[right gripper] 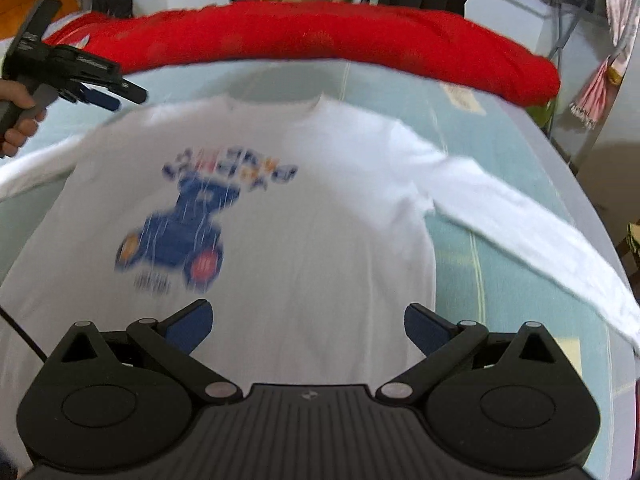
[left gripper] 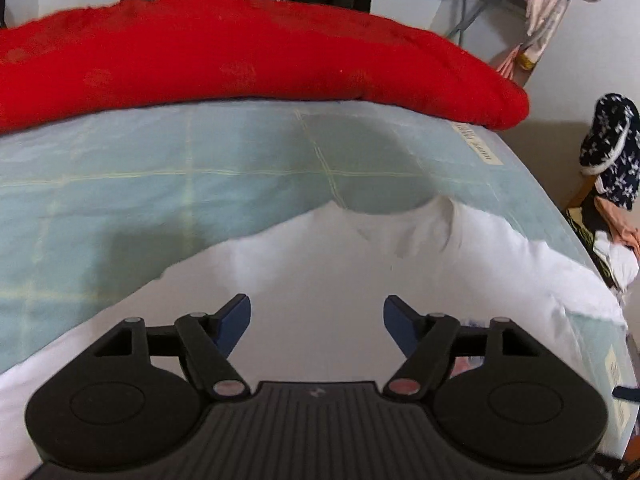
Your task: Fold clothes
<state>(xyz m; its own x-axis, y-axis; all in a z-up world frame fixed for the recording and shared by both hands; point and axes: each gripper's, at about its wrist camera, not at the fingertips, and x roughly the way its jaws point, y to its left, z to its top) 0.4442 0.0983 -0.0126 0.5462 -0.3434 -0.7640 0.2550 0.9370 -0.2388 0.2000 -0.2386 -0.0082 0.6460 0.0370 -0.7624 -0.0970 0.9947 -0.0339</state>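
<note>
White shirt (right gripper: 288, 208) flat, print up, mid-bed (right gripper: 500, 272); both our tools released: left tool (left gripper: 317, 314) near collar, right tool (right gripper: 308, 322) over hem; we grab sleeve (right gripper: 532, 232) first, fold inward

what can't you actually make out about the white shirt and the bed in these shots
- Print on the white shirt, right wrist view: motion blur makes its lettering unreadable.
- Shirt hem, both views: hidden behind each gripper's body.
- Left sleeve end, right wrist view: cut off by the frame's edge.
- Label on the blue sheet, left wrist view: too small to read.
- Far side of the bed: hidden by the red blanket.
</note>
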